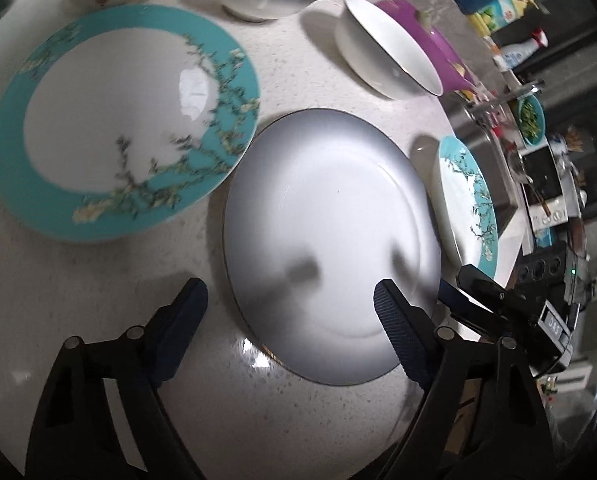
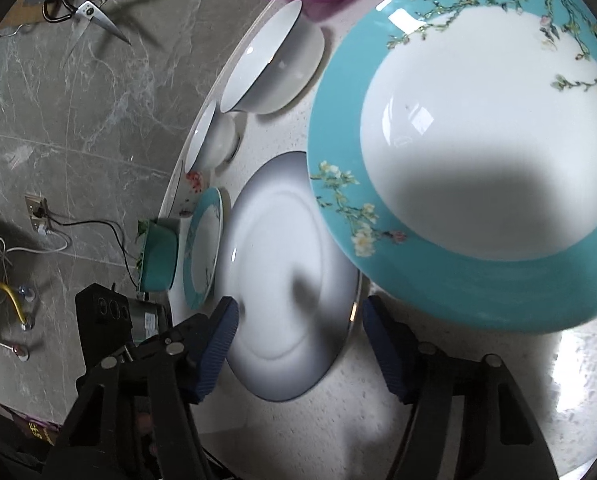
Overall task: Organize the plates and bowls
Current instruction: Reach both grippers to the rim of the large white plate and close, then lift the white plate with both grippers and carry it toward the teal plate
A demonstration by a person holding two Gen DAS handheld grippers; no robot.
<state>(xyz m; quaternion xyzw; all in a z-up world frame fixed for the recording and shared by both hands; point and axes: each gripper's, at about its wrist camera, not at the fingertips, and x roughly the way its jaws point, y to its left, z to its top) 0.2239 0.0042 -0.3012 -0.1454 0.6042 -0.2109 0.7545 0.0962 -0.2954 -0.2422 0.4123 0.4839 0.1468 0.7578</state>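
A speckled white bench (image 1: 306, 72) is seen, with a purple container (image 1: 438, 46) set on it near its far edge. Beyond the bench, a spray bottle (image 1: 518, 50) and a blue-capped packet (image 1: 494, 4) are seen beside a sink (image 1: 486, 148). In the right wrist view, grey marbled floor (image 2: 78, 128) is shown, on which scissors (image 2: 94, 8) are laid. A wall socket (image 2: 36, 214) with a black cable (image 2: 98, 226) is also visible.

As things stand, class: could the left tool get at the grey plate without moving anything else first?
Probably yes. The left tool is open, fingers either side of the grey plate's near rim. Nothing lies on the plate. The right tool works its far rim and might crowd it.
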